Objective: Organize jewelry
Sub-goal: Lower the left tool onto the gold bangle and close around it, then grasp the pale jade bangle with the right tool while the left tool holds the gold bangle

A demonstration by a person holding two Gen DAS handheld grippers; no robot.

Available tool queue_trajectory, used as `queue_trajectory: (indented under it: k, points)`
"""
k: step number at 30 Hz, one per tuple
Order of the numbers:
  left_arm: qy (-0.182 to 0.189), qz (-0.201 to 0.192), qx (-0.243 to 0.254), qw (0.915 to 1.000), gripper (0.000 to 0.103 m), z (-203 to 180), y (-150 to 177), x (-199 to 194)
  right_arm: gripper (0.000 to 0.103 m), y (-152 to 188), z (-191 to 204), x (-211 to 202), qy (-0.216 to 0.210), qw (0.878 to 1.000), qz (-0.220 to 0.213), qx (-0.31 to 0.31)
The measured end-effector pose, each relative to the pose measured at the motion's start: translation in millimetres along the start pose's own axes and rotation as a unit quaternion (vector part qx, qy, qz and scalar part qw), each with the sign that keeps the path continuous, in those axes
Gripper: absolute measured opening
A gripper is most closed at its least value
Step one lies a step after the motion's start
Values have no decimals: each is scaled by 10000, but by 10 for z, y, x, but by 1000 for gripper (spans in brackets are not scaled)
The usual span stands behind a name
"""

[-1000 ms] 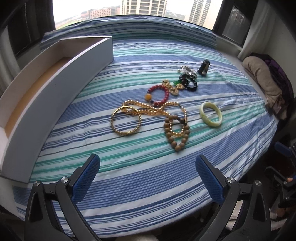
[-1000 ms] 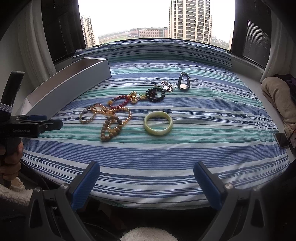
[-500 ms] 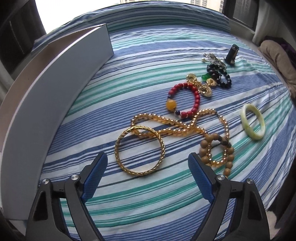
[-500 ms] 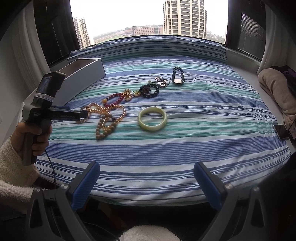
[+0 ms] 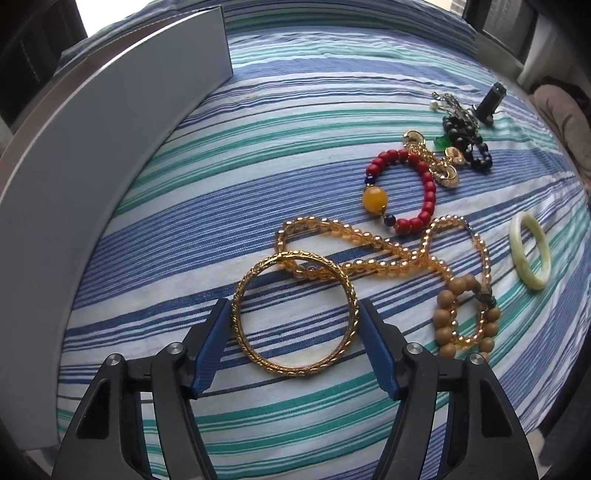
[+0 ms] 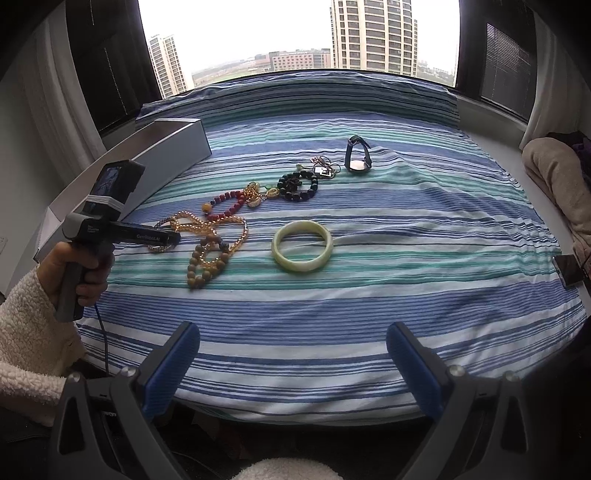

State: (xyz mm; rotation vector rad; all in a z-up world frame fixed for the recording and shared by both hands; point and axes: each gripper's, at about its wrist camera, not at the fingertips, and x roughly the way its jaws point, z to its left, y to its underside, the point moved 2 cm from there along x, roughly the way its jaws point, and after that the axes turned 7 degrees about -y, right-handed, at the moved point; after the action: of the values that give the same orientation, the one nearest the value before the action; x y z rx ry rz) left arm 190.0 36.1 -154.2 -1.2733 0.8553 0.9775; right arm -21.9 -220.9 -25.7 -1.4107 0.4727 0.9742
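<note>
The gold bangle [image 5: 295, 314] lies flat on the striped bed [image 5: 295, 147], between the blue pads of the left gripper [image 5: 293, 347], whose jaws are closing around it; whether the pads already touch the rim is hard to tell. Its far edge overlaps the amber bead strand [image 5: 369, 240]. In the right wrist view the left gripper's body hides most of the bangle. The right gripper [image 6: 293, 363] hangs with jaws spread and empty over the bed's near edge. The grey box [image 5: 92, 166] is cut off at left.

Soft overcast daylight enters from the blown-out window [image 6: 295, 33] beyond the jaws; shadows faint, focus sharp, fisheye edges bent and dark.
</note>
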Motion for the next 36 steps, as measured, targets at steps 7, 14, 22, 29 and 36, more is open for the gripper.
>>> queue_trajectory:
  k: [7,14,22,29,36]
  points:
    - [38,-122,-142,9998,70,69,182,-314,103,-434,-424,833,25,9980,589,217]
    - [-116,-358,-152,9992,70,174,357,-659,74,-701,-625,1552,123,9946,902,490]
    - [-101,-364,-338,9987,70,305,530,-719,36,-727,-421,1775,592,9934,980,-98]
    - [-66,-373,-416,9984,70,356,626,-746,11,-718,-460,1681,529,9942,921,162]
    - [-55,-492,-457,9977,70,402,661,-880,11,-758,-467,1349,98,9968,628,480]
